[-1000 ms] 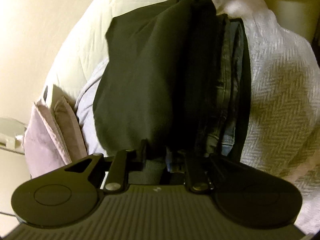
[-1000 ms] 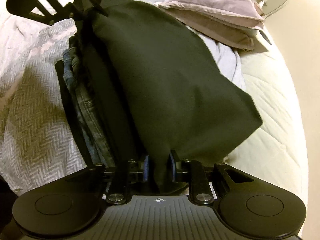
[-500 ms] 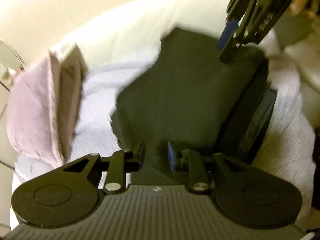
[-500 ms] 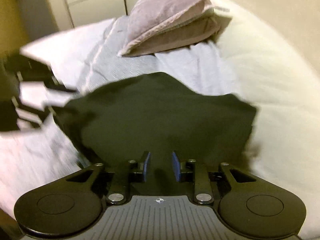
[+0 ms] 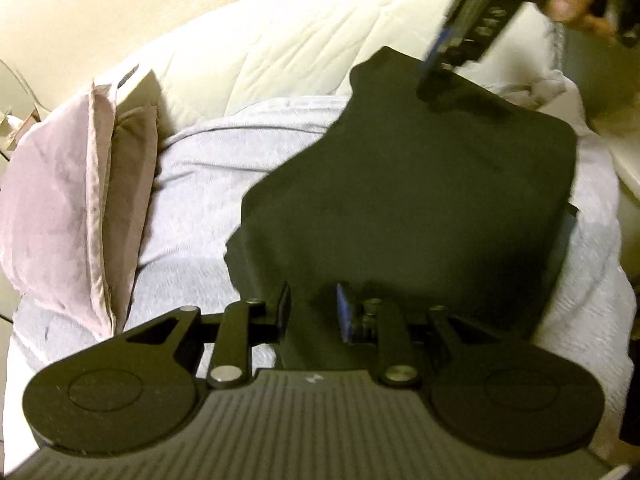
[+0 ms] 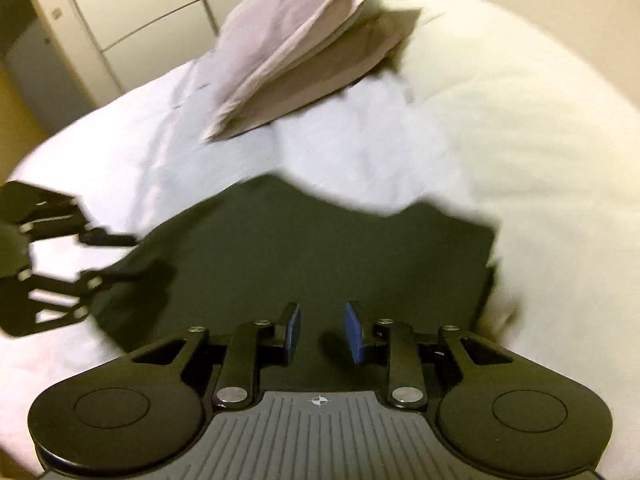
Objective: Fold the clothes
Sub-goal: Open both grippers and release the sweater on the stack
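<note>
Dark garment (image 5: 404, 208) lies spread flat on a pale grey blanket (image 5: 208, 184) on the bed, over a darker folded pile whose edge shows at its right side. Left gripper (image 5: 312, 312) sits at its near edge with fingers apart, cloth between them; right gripper (image 6: 322, 330) likewise parted above the fabric. Two pinkish pillows (image 6: 304, 44) stacked beyond, cream quilt (image 6: 520, 168) alongside.

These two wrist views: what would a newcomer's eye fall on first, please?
The black garment dominates, spread flat on the pale bedding in the middle of both views. The left gripper and the right gripper sit open at its near edges. Pink pillows are stacked beyond.
</note>
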Demonstrator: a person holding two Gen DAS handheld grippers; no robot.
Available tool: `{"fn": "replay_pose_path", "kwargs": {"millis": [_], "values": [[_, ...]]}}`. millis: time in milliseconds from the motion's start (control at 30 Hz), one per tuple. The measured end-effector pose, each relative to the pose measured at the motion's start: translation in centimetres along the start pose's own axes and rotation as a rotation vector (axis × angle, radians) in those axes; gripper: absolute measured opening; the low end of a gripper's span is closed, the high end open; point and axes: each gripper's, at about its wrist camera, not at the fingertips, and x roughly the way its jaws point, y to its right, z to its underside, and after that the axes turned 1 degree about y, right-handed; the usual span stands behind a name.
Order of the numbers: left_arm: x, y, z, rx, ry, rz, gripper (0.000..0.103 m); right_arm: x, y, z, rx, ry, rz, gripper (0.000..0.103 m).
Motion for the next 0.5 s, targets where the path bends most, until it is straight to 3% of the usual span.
{"fn": "replay_pose_path", "kwargs": {"millis": [100,233,400,500], "values": [[2.9,-0.6,-0.5,-0.007,-0.039,0.013,0.022,3.0,2.2,-1.5,0.009,-0.017,0.088,0.032],[5.5,-0.1,0.2,0.029,-0.076,0.023,0.022,8.1,4.7,-0.6,0.057,-0.105,0.048,0.033],[3.3,-0.5,-0.5,-0.015,-0.058,0.006,0.025,7.1,2.8,1.1,0.053,-0.104,0.016,0.035],[0.5,-0.6,-0.6,-0.102,-0.017,0.029,0.025,6.4,1.5,2.2,0.051,-0.104,-0.001,0.038]]}}
